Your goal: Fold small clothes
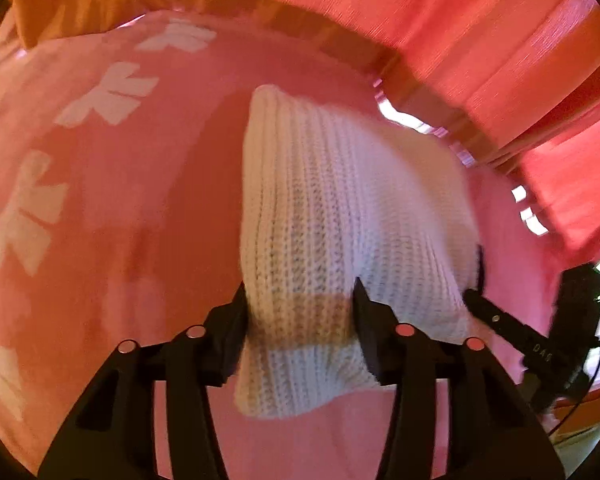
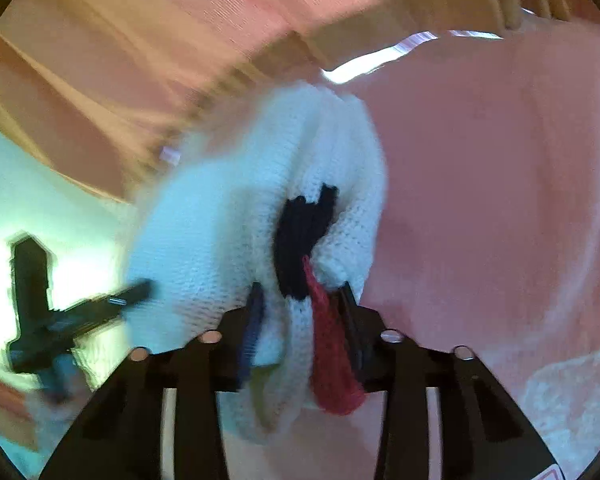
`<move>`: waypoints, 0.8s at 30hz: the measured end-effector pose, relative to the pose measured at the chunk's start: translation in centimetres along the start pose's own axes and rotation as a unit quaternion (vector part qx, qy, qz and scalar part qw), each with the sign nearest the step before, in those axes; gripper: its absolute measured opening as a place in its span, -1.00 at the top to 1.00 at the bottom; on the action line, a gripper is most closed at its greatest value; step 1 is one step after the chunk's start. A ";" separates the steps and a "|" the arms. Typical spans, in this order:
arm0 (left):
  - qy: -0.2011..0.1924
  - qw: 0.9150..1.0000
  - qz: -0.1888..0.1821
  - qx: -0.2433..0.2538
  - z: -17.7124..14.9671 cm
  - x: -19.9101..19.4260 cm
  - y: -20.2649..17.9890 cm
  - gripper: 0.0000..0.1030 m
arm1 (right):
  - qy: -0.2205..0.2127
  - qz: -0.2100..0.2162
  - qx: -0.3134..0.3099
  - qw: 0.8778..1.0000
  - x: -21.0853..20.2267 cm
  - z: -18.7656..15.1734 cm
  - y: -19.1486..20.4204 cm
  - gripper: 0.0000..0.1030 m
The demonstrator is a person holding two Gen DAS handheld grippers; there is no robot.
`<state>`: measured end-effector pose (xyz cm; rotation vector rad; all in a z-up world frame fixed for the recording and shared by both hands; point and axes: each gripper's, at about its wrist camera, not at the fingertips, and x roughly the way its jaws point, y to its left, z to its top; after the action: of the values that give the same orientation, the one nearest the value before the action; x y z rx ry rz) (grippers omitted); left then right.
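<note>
Here the right wrist view is smearing badly, so the far edge of the knit (image 2: pixel 228 216) and the curtain (image 2: pixel 120 92) behind it are blurring together. The right gripper (image 2: pixel 300 312) is clenching a bunched edge of the white knit, with black and red patches showing between its fingers; the lower hem is hanging out of sight behind them. The left gripper (image 1: pixel 300 316) is likewise pinching a ribbed fold of the knit (image 1: pixel 340 216), which is lifting off the pink bedspread (image 1: pixel 120 200) and hiding the cloth beneath it. Each gripper is showing in the other's view as a dark shape at the knit's far side, its tips hard to make out. The knit is hanging between the two, above the bedspread, near its far edge where the curtain (image 1: pixel 460 20) is falling. Open bedspread is lying to the left, printed with white figures, and to the right in the right wrist view.
</note>
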<state>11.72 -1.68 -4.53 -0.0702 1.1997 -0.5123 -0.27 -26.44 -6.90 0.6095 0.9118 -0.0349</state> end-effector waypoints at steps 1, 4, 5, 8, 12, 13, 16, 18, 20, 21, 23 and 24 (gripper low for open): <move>0.003 1.000 0.014 0.007 -0.2 0.4 -0.4 -0.03 | -0.005 -0.006 0.006 1.000 -0.1 -0.1 -0.3 -0.07; -0.038 0.996 0.061 0.062 -1.0 -0.9 -2.8 -0.10 | -0.064 -0.061 -0.021 0.996 -3.6 -0.5 1.5 0.07; -0.052 0.992 0.076 0.081 -1.3 -1.5 -3.5 -0.13 | -0.097 -0.081 -0.046 0.991 -5.3 -1.0 2.5 0.21; -0.102 0.981 0.118 0.119 -2.2 -3.0 -5.1 -0.41 | -0.150 -0.041 -0.128 0.980 -8.4 -2.2 6.8 0.50; -0.108 0.975 0.142 0.134 -2.5 -2.9 -5.8 -0.44 | -0.091 -0.019 -0.217 0.972 -5.2 -3.5 10.9 0.76; -0.103 0.975 0.148 0.131 -2.5 -2.6 -5.7 -0.44 | -0.066 -0.041 -0.220 0.972 -3.4 -3.4 10.5 0.82; -0.093 0.976 0.159 0.120 -2.0 -2.2 -5.1 -0.44 | -0.043 -0.116 -0.186 0.975 -1.2 -1.4 6.7 1.00; -0.092 0.977 0.155 0.117 -2.2 -2.3 -4.5 -0.50 | -0.039 -0.093 -0.139 0.985 -1.3 0.2 4.8 1.00; -0.091 0.976 0.159 0.117 -2.3 -2.2 -4.3 -0.54 | -0.034 -0.075 -0.125 0.989 -1.9 0.6 4.4 1.00; -0.090 0.976 0.160 0.118 -2.4 -2.1 -4.2 -0.55 | -0.036 -0.079 -0.131 0.988 -2.0 0.3 4.7 1.00; -0.087 0.976 0.162 0.118 -2.4 -1.9 -4.2 -0.55 | -0.033 -0.082 -0.139 0.986 -1.7 -0.1 5.2 1.00; -0.087 0.976 0.162 0.117 -2.4 -1.9 -4.1 -0.55 | -0.035 -0.079 -0.138 0.987 -2.3 -0.6 5.3 1.00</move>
<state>7.66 -4.03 -2.43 0.2746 0.9496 -0.3481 -0.65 -22.27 -2.94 0.2752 0.8758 -0.0706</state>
